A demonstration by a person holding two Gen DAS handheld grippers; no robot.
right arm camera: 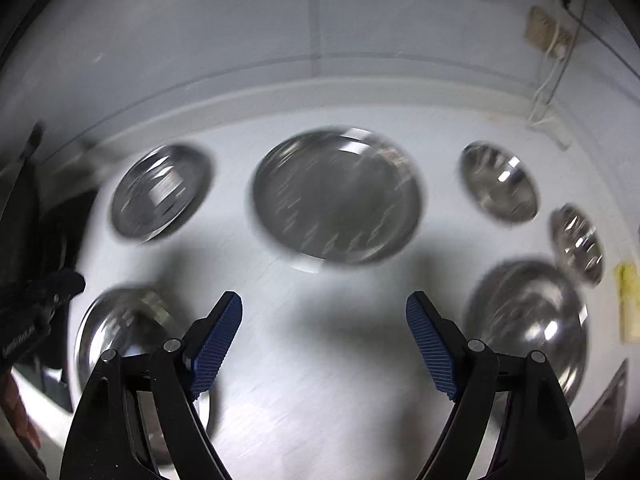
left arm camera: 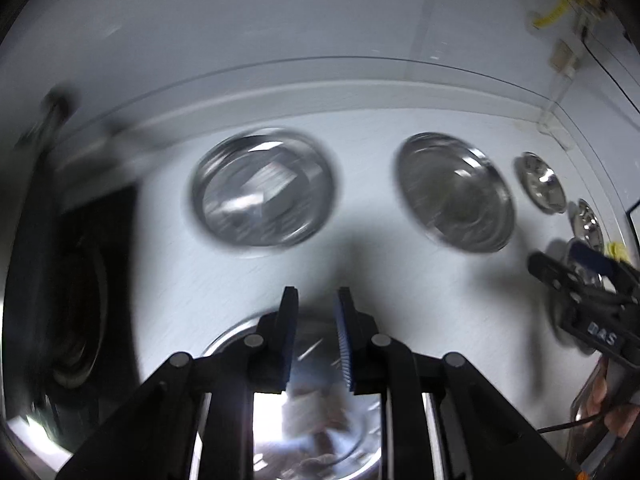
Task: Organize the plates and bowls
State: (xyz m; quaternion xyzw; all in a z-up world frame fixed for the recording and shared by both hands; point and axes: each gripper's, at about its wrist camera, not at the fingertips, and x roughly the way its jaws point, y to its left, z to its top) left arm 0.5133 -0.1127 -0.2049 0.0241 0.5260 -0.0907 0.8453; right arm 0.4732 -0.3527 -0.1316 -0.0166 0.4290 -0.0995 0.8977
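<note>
Steel plates and bowls lie spread on a white table (right arm camera: 320,400). My left gripper (left arm camera: 316,294) hangs over a steel bowl (left arm camera: 228,340) with its jaws a narrow gap apart. The bowl's far rim runs in shadow between them, and a grip does not show. That bowl (right arm camera: 120,332) and the left gripper (right arm camera: 68,284) sit at the left of the right wrist view. My right gripper (right arm camera: 324,304) is wide open and empty above bare table, with a bowl (right arm camera: 528,328) to its right. Two plates (right arm camera: 336,196) (right arm camera: 160,192) lie farther back.
Two small bowls (right arm camera: 500,182) (right arm camera: 576,244) stand at the back right near the wall. A dark object (left arm camera: 80,300) fills the table's left side. Cables and a socket (right arm camera: 544,32) hang on the wall. A yellow note (right arm camera: 630,300) lies at the right edge.
</note>
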